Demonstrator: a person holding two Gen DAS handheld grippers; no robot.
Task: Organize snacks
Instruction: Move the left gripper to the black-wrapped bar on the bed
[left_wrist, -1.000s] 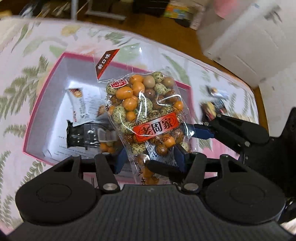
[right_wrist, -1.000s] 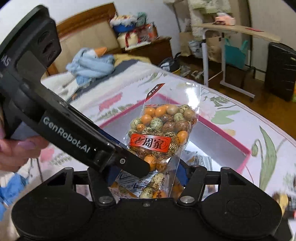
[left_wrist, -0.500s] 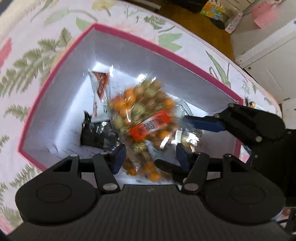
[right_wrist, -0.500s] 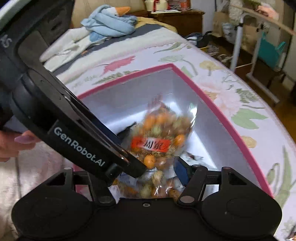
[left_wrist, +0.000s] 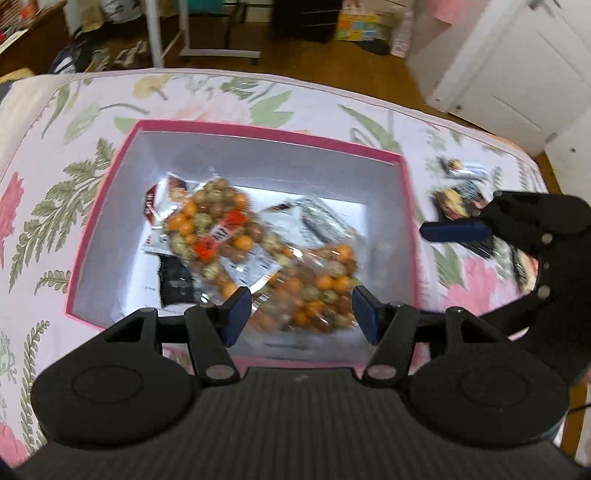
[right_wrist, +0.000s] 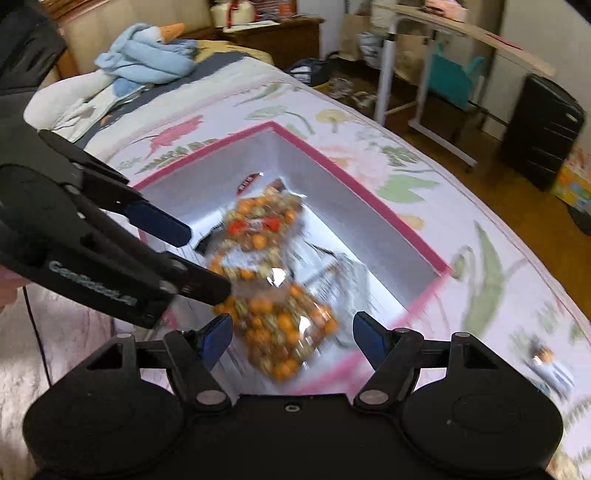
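Floral bedspread (left_wrist: 92, 192) underneath it all, and square in the middle, the pink-rimmed box (left_wrist: 266, 132), open-topped, grey-white inside. Landmark for everything else.

Down inside the box now: the clear bag of coated peanuts (left_wrist: 218, 236), lying slack across the floor over the other packets, one end toward the far left corner, the other bunched against the near wall. A second ago, held up above the box between both grippers; half a second ago, dropping in, blurred. Released, then. Nothing gripping it.

Under the bag, toward the box's left wall, a silvery snack packet with a red print (left_wrist: 162, 195) and a black wrapper (left_wrist: 175, 284) peeking out. Another silvery sachet (left_wrist: 321, 221) toward the box's middle right.

Left gripper (left_wrist: 301, 314) over the near rim of the box, jaws just been opening, now standing moderately apart with only air between the blue pads; bag below, not touched. Right gripper (right_wrist: 291, 338) at the near corner of the box, jaws likewise just been opening, wide, empty, peanuts showing through the gap from beneath.

Outside the box, on the spread beyond its right wall, a few small wrapped snacks (left_wrist: 460, 192), blurred, too smeared to name.

Reading of it: one item filed, box filling up, loose pieces to the right probably next. Both grippers free for that.
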